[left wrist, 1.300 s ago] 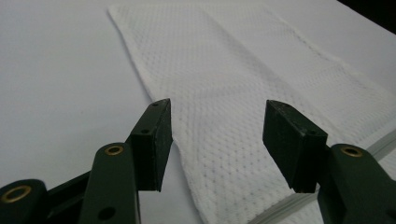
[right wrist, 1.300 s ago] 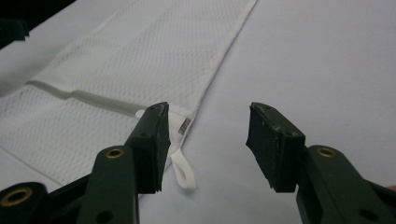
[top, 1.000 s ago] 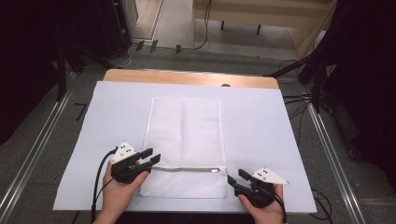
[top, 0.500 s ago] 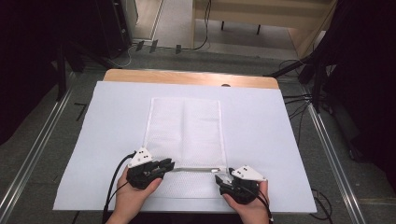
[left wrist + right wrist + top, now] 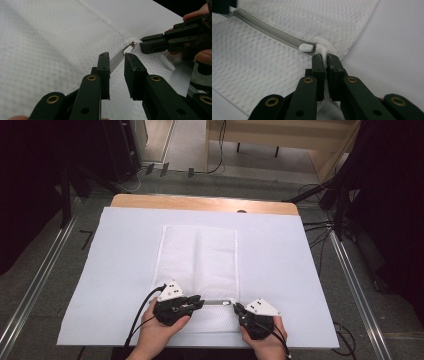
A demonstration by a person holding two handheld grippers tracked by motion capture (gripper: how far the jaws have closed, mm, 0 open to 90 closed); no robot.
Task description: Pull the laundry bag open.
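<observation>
A white mesh bag (image 5: 197,255) lies flat on the white-covered table, with its grey zipper (image 5: 217,302) running across near the front edge. My left gripper (image 5: 199,303) is open and straddles the zipper track (image 5: 117,58), jaws apart on either side of it. The white zipper pull (image 5: 305,47) sits at the track's right end. My right gripper (image 5: 236,308) is shut on a fold of the bag's fabric (image 5: 323,51) just beside that pull. In the left gripper view the right gripper (image 5: 142,45) reaches in from the right, at the pull (image 5: 130,47).
A white sheet (image 5: 120,270) covers the table, with a strip of wood (image 5: 200,202) bare at the far edge. Metal rails (image 5: 35,285) run along both sides, and cables (image 5: 320,227) lie on the floor to the right. A person's hands hold both grippers at the front edge.
Both grippers have moved inward along the zipper towards each other. The right one has closed on the bag's fabric at the zipper's end; the left now straddles the track.
</observation>
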